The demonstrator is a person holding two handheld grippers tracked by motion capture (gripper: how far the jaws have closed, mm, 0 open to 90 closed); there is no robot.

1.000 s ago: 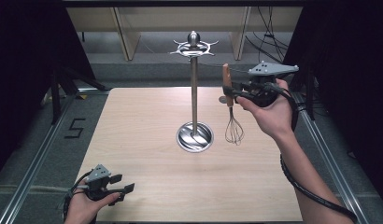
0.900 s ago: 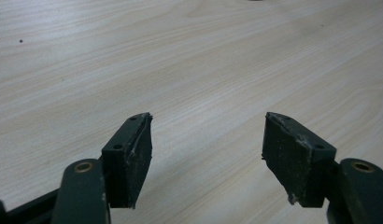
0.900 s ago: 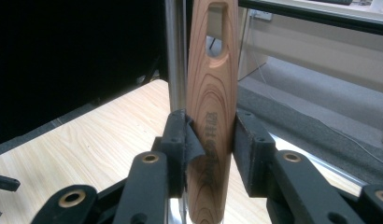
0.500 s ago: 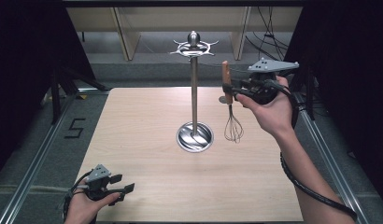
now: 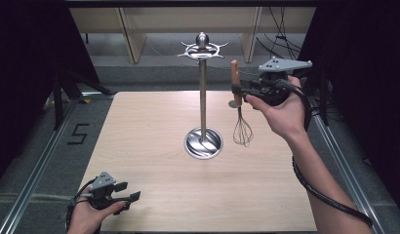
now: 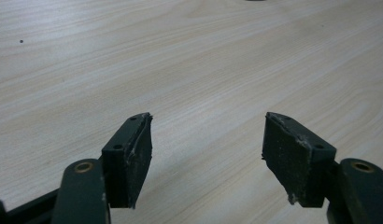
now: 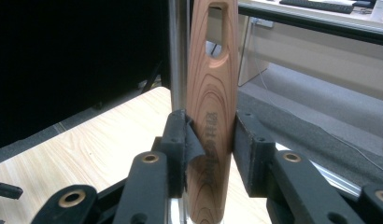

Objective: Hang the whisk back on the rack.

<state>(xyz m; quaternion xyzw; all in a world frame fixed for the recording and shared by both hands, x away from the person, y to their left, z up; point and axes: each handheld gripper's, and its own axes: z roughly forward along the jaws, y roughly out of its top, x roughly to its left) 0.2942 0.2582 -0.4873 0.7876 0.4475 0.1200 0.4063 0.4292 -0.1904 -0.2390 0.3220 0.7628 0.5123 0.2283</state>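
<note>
A whisk with a wooden handle (image 5: 235, 78) and wire loops (image 5: 242, 131) hangs upright in the air, right of a tall metal stand (image 5: 203, 87). The stand has a ring of hooks (image 5: 203, 48) at its top and a round base (image 5: 203, 143). My right gripper (image 5: 238, 90) is shut on the handle, held level at about two thirds of the stand's height. In the right gripper view both pads press the handle (image 7: 213, 93), whose hanging hole is at the top, and the stand's pole (image 7: 179, 56) rises just behind. My left gripper (image 5: 127, 191) rests low at the table's near left corner, open, its jaws (image 6: 207, 149) holding nothing.
The light wooden table (image 5: 139, 126) carries the stand near its middle. Metal rails (image 5: 37, 170) run along both sides of the table. Wooden shelf legs (image 5: 130, 34) stand behind the far edge, and dark curtains close off both sides.
</note>
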